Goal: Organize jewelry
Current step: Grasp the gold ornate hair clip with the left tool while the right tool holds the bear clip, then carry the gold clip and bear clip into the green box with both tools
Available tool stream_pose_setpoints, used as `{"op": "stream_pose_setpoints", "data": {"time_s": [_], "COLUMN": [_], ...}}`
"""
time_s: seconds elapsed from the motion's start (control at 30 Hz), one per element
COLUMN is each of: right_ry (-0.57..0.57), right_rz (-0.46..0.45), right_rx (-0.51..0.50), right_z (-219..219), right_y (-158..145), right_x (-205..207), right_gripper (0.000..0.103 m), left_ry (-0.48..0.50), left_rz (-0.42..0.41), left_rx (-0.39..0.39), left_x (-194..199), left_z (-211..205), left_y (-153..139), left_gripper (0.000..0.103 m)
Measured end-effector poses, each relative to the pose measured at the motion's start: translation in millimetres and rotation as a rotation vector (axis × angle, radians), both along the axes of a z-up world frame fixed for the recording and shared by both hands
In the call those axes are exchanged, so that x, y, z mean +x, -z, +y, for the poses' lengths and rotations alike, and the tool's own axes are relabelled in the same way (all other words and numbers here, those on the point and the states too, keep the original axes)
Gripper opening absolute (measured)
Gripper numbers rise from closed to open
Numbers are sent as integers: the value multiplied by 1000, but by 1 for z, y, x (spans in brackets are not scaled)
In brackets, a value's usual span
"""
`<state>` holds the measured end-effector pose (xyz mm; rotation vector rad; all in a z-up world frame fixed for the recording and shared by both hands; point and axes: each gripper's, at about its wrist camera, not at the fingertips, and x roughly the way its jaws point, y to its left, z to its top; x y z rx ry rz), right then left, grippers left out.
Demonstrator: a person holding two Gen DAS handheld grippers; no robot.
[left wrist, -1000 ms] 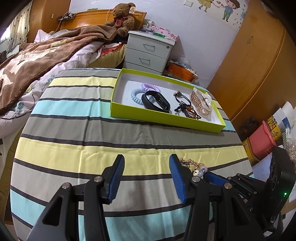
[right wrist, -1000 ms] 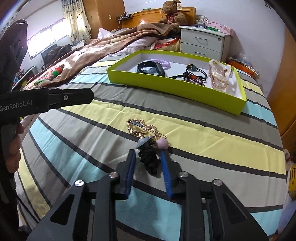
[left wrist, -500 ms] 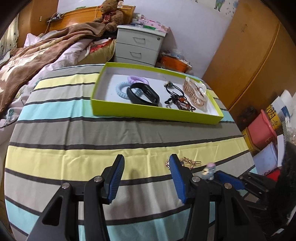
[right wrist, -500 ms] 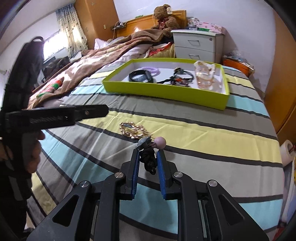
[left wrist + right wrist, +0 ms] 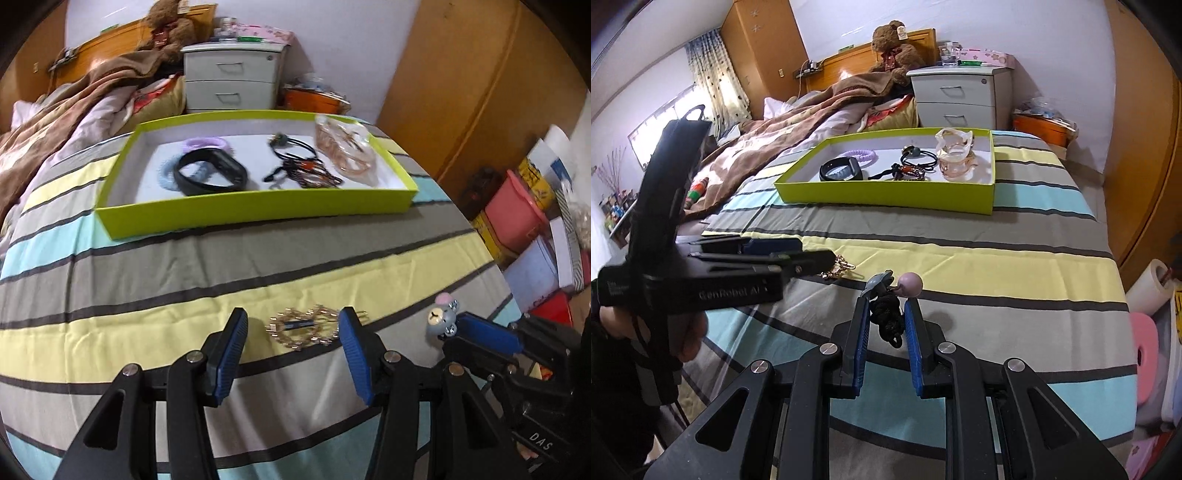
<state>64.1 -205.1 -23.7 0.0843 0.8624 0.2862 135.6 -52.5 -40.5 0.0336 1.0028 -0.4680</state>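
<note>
Fingers of the right gripper (image 5: 885, 321) pinching a black hair tie (image 5: 888, 317), its bear charm (image 5: 442, 318) and pink bead (image 5: 911, 284) poking out past the tips, all lifted clear of the striped bedspread (image 5: 997, 258). Left gripper (image 5: 291, 350) hovering low with fingers spread wide and holding nothing, straddling the gold hair clip (image 5: 304, 328) lying on the yellow stripe. Green tray (image 5: 258, 210) sitting well beyond, already holding a black band (image 5: 212, 173), a purple coil tie (image 5: 205, 142), a blue coil tie under the band, dark hair ties (image 5: 295, 162) and a clear claw clip (image 5: 345, 147).

Likely heading for the tray with the tie, then closing on the clip. Risks from here, as a guess: gripping only a loose fold of the soft tie, so possibly slipping free in transit, the heavier charm end dragging it out. Clip lying flat and thin against the fabric, so fingers maybe closing above it, or pinching bedspread along with it. Two grippers working near each other, risking a knock. Dropping the tie onto the tangle of dark ties possibly snagging things together.
</note>
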Motion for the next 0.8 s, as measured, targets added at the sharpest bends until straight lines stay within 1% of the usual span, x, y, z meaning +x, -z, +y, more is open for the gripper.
{"op": "stream_pose_setpoints", "data": {"time_s": [0.07,0.17,0.4,0.53,0.6,0.63,0.67,0.7,0.8], "right_ry": [5,13,20,17,16,15,16,16,16], "right_rz": [-3,-9,-13,-14,-14,-14,-14,-14,-12], "right_rx": [5,10,22,28,31,31,32,32,33], "right_z": [-3,-7,-11,-10,-11,-11,-11,-11,-11], "right_y": [-1,-2,-3,-2,-1,-1,-1,-1,0], "right_x": [-1,-3,-4,-5,-5,-4,-4,-4,-4], "right_gripper": [20,20,20,20,20,20,20,20,20], "left_ry": [18,42,52,35,23,17,9,1,-1], "left_rz": [4,-26,-77,-72,-76,-77,-79,-81,-77], "left_rx": [28,73,159,137,135,135,137,140,132], "left_x": [-2,-6,-7,-5,-6,-6,-6,-6,-5], "left_z": [-7,-15,-29,-27,-26,-25,-24,-22,-21], "left_y": [3,4,6,6,6,6,6,5,5], "left_gripper": [57,58,58,57,54,50,44,41,40]}}
